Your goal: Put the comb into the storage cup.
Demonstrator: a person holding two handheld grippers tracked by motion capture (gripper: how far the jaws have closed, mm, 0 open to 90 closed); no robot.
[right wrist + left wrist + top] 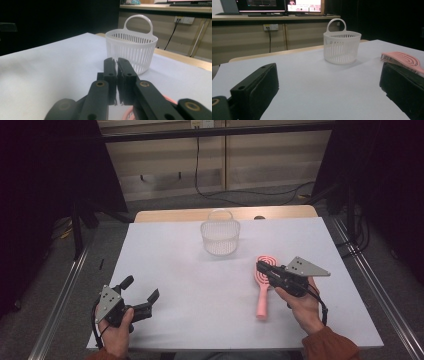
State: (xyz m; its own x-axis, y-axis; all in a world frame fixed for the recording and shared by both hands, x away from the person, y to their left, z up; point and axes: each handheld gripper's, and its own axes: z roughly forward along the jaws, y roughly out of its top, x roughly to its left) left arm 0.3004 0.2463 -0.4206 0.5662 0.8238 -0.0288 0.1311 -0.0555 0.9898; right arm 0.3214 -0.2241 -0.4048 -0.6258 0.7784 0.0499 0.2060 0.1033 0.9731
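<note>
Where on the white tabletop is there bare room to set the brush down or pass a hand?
The wide middle between the left gripper and the pink hairbrush is bare, as is the left part beside the white basket. The strip right of the basket is free too. It is crowded only at the right gripper, shut over the brush head.

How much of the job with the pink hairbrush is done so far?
Just the start. The right tool is shut over the pink hairbrush, which lies flat on the table; whether it grips the brush is unclear. The white basket looks empty, so lifting and carrying, perhaps there, remain. The left tool waits open.
</note>
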